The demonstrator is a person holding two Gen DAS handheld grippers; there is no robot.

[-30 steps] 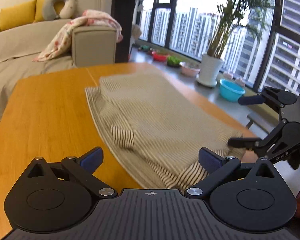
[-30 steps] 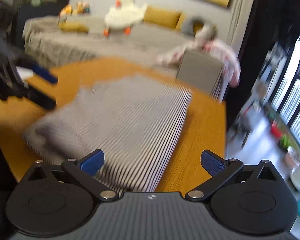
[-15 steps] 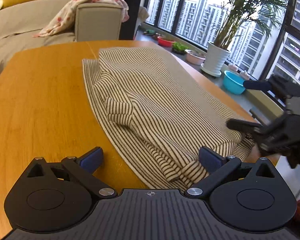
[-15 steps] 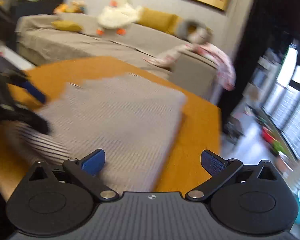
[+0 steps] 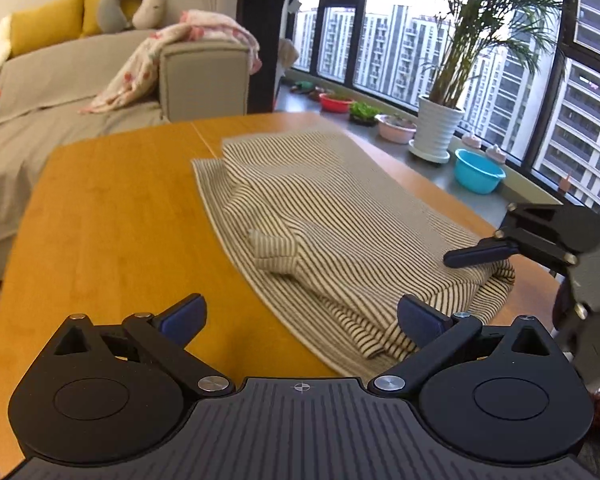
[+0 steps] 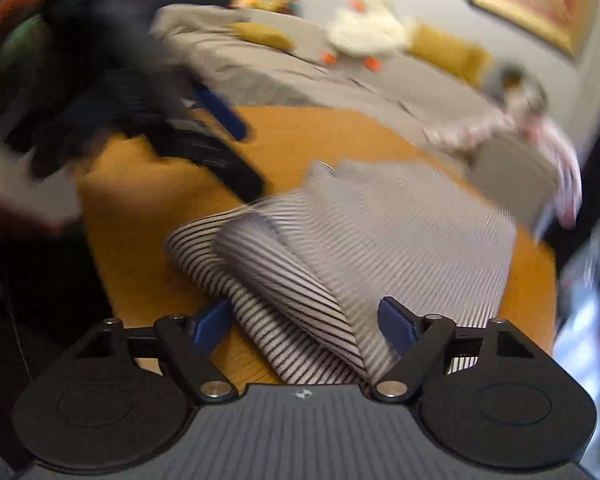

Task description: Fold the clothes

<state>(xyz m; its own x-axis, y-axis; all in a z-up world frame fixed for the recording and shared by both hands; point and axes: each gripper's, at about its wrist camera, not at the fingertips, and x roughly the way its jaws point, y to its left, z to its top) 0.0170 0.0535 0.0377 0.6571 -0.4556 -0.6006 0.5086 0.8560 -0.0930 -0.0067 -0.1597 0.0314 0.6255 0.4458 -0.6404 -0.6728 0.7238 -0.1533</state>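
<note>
A black-and-cream striped garment (image 5: pixel 340 224) lies folded on the orange wooden table (image 5: pixel 112 216). My left gripper (image 5: pixel 300 316) is open, with its right finger beside the garment's near corner and nothing between the pads. My right gripper (image 6: pixel 306 322) is open around the garment's near folded edge (image 6: pixel 300 280), which lies between its fingers; the view is blurred. The right gripper also shows at the right in the left wrist view (image 5: pixel 540 240), over the garment's right corner. The left gripper shows as a dark blur in the right wrist view (image 6: pixel 204 136).
A grey sofa (image 5: pixel 80 80) with a pink blanket (image 5: pixel 172 60) stands beyond the table. A window ledge on the right holds a potted palm (image 5: pixel 440 132), a blue bowl (image 5: pixel 478 170) and small pots. The table's edge runs near the garment's right side.
The right gripper has moved in low onto the garment's near edge and narrowed somewhat. The left gripper has tilted up and drawn back a little. The garment looks unmoved.
</note>
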